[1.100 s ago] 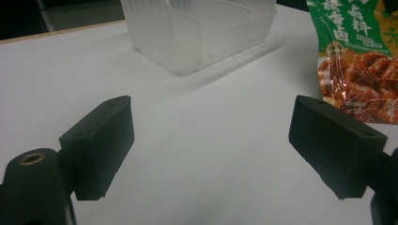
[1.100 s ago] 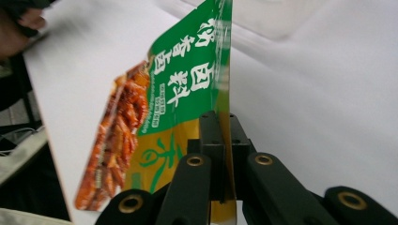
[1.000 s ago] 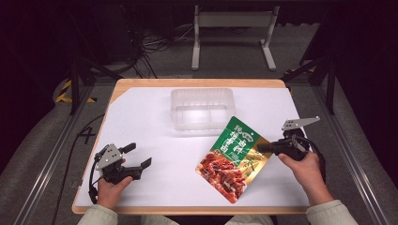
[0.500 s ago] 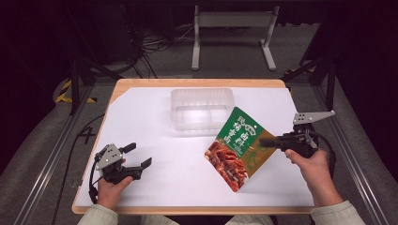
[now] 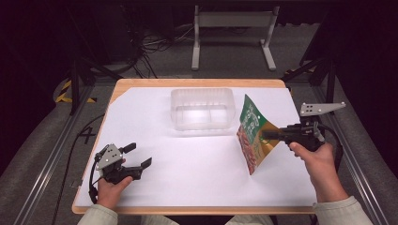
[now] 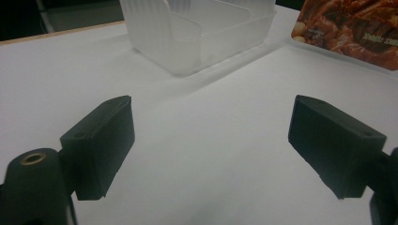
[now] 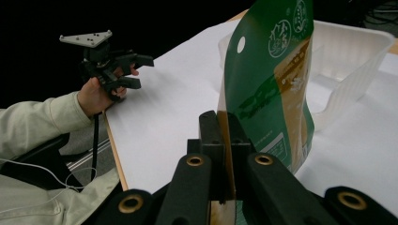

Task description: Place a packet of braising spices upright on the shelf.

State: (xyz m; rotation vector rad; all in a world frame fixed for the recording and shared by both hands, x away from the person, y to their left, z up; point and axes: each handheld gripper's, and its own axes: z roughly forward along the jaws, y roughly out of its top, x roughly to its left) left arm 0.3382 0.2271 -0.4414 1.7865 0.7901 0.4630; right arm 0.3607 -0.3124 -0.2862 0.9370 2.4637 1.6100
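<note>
A green snack pouch (image 5: pixel 252 133) is held clear of the desk (image 5: pixel 197 164) by the right gripper (image 5: pixel 270 134), whose fingers are closed flat on the pouch's edge, as is seen plainly in the right gripper view, where the foil (image 7: pixel 270 89) is pinched between the two black fingers (image 7: pixel 211 140). The pouch is stood nearly on edge, its long axis running from about 11 o'clock at the top to 5 o'clock at the lower corner in the high view. The clear plastic tray (image 5: pixel 202 108) is found at roughly 10 o'clock from the pouch, just beside its upper edge and apparently not touched by it. The coming move is judged to turn on this: the tray lies leftward and slightly beyond the held pouch, so the right hand is much the nearer. The left gripper (image 5: pixel 137 156) is kept well apart at the desk's near left, its fingers spread wide with nothing between them.
</note>
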